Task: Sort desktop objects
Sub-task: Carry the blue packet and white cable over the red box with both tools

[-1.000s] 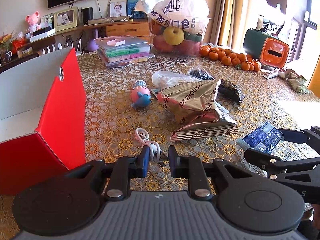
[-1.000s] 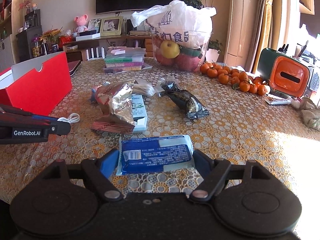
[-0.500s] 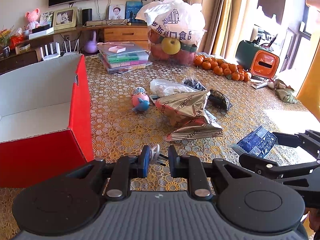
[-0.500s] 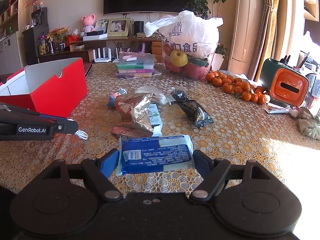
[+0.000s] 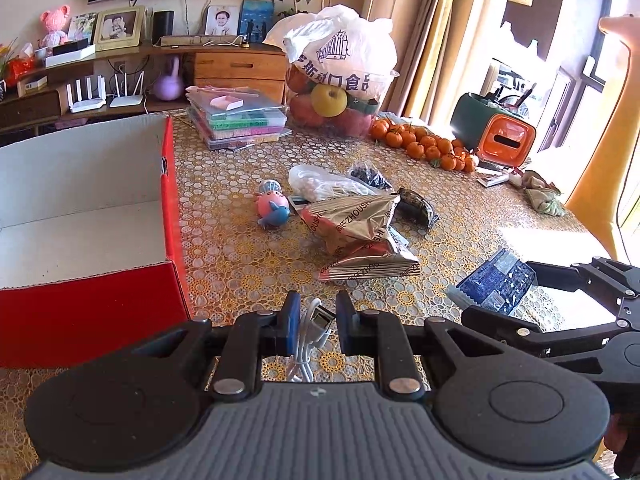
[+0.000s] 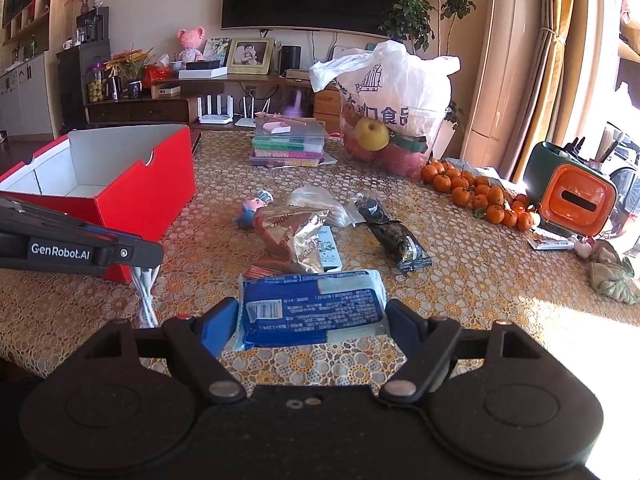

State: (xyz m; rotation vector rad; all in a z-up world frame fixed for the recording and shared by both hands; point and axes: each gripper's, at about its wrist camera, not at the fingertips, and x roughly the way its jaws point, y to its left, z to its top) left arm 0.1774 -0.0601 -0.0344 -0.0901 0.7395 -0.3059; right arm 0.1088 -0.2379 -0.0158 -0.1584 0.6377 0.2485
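My left gripper (image 5: 318, 314) is shut on a white USB cable (image 5: 314, 330), held above the table just right of the open red box (image 5: 80, 216); the cable (image 6: 146, 292) dangles below that gripper (image 6: 154, 254) in the right wrist view. My right gripper (image 6: 310, 316) is shut on a blue tissue pack (image 6: 312, 308), lifted over the table; the pack (image 5: 498, 280) also shows in the left wrist view. On the table lie a silver snack bag (image 5: 360, 232), a pink toy (image 5: 274, 206), a clear bag (image 5: 324, 182) and a dark packet (image 6: 394, 234).
A stack of colourful boxes (image 5: 236, 124), a fruit bag (image 5: 340, 80), several oranges (image 5: 424, 146) and an orange-green appliance (image 5: 496, 136) stand along the far side. A crumpled cloth (image 6: 610, 276) lies at the right. The red box (image 6: 104, 176) is open-topped.
Both grippers have risen with their loads. The cable has left the table and now hangs from the left gripper, which sits higher beside the red box.
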